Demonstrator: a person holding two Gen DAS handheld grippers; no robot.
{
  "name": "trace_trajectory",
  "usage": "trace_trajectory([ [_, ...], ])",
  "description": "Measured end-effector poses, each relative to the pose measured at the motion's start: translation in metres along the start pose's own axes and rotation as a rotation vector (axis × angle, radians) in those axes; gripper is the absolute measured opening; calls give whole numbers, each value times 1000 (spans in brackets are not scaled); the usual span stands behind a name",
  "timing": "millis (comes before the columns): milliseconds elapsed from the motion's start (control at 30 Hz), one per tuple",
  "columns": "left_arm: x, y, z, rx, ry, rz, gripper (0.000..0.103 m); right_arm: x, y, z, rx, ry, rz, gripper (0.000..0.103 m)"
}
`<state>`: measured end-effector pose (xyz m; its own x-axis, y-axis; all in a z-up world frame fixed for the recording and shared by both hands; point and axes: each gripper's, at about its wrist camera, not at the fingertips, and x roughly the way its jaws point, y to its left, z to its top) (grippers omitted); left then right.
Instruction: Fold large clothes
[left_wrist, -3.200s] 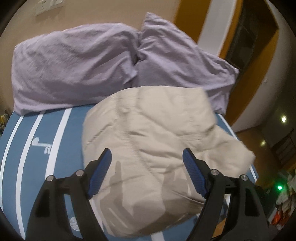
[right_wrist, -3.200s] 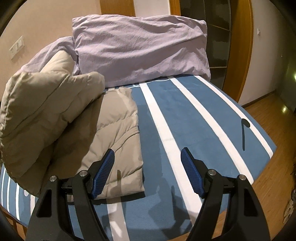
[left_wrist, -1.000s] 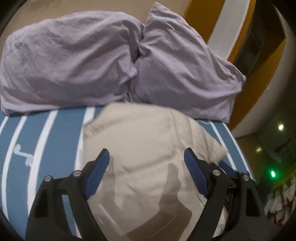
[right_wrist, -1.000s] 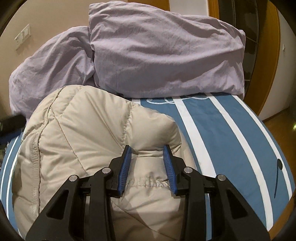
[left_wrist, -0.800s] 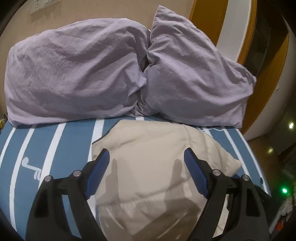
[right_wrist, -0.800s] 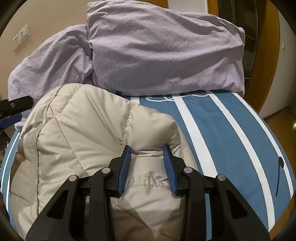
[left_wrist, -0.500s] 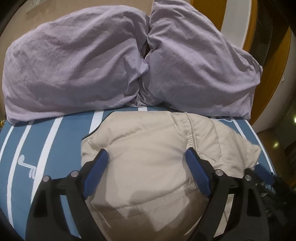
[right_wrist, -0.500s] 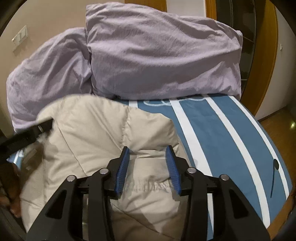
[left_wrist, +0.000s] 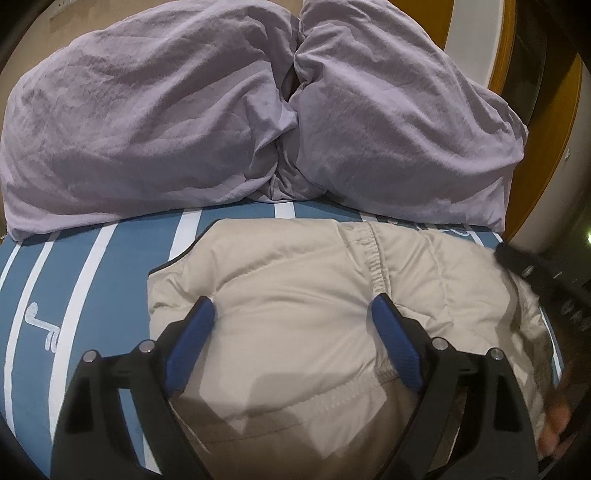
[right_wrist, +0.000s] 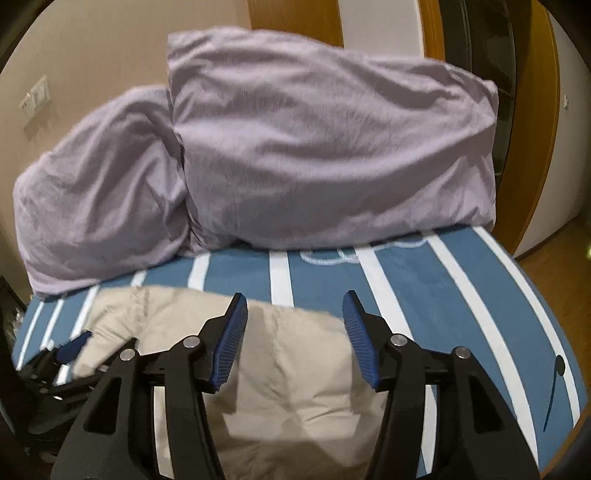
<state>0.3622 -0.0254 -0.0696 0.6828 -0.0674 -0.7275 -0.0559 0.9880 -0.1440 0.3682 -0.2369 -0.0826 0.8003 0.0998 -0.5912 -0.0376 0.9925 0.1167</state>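
Since a moment ago the right gripper (right_wrist: 293, 314) has let go of the jacket (right_wrist: 295, 387) fold it was pinching, and the puffed-up bundle has dropped flat onto the bed (right_wrist: 443, 295).

In the left wrist view, the bed's blue and white stripes are showing at the left edge, with two lilac pillows (left_wrist: 147, 122) filling the top. The beige jacket is lying in the lower middle, just short of the pillows. The left gripper (left_wrist: 291, 314) is hovering over it with its jaws spread wide, pinching nothing. At the right edge the other tool's black body and a blurred hand (left_wrist: 554, 421) are showing.

In the right wrist view, the left gripper's blue pad is peeking in at the lower left. The jacket is filling the lower centre, folded. The right gripper's jaws are opening above its top edge, with fabric below them but none gripped. Bare striped bed is running off to the right.
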Motion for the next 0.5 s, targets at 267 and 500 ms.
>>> trace_trajectory([
  [267, 1, 1, -2, -5, -9, -28, 89, 13, -4, -19, 3, -7, -17, 56],
  [500, 4, -2, -4, -1, -12, -36, 90, 22, -7, -30, 11, -14, -25, 57],
])
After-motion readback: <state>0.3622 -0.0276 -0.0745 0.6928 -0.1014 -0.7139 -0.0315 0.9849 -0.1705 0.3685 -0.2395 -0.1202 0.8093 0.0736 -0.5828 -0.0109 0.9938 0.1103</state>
